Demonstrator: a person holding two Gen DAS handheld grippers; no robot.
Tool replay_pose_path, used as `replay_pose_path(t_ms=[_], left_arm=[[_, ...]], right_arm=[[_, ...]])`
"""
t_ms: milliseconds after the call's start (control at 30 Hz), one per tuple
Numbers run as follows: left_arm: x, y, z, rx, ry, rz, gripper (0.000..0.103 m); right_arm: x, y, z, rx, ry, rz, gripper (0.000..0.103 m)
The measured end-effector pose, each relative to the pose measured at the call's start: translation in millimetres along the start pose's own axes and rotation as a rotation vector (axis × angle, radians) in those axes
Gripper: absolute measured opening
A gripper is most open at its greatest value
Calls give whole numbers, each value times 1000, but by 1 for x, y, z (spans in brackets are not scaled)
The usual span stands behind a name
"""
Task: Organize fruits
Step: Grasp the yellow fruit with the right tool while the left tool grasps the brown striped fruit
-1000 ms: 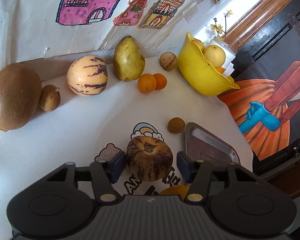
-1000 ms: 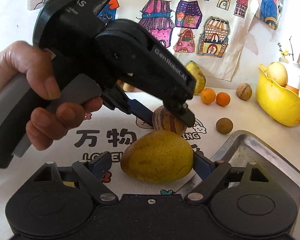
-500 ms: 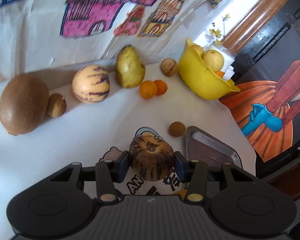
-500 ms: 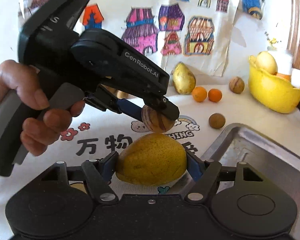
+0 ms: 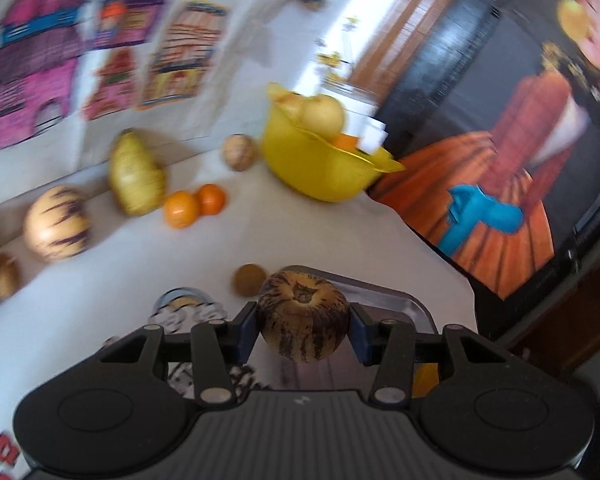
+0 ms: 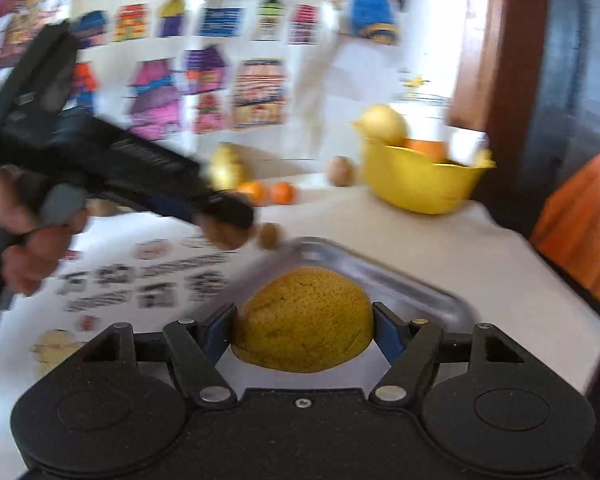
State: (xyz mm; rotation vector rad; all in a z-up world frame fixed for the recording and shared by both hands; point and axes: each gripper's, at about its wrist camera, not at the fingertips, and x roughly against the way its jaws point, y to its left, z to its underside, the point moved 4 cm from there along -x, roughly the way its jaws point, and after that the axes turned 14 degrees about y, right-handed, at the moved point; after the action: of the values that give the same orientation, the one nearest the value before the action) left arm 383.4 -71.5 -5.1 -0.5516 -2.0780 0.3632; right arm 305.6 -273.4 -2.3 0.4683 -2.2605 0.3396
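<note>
Both fruits clamped across their widest girth and carried above the metal tray (image 6: 420, 292): left gripper (image 5: 303, 326) closed on the firm, smooth striped brown melon (image 5: 303, 322), right gripper (image 6: 303, 330) closed on the heavier, probably bruise-prone yellow mango (image 6: 304, 320).

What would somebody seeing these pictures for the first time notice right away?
Each gripper clamps a fruit: the left gripper holds a dark striped round fruit, the right gripper a big yellow-green fruit, both near the metal tray. Behind, a bright yellow bowl of fruit stands at the table's far right.
</note>
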Motion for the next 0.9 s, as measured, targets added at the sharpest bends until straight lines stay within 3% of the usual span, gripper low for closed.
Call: replay_pose_path(t_ms=[200,400,900], left_arm=[[-30,-28,3,-163,19,-33,51],[-47,-43,-1,-205,32,-27,51],[-71,-40,-3,-162,80,-56,51]], right_arm=[[-28,-46,2,-30,-19,88,73],[-42,-63,3,-9,-41,131,73],[-63,-57,1,58,-18,175,73]])
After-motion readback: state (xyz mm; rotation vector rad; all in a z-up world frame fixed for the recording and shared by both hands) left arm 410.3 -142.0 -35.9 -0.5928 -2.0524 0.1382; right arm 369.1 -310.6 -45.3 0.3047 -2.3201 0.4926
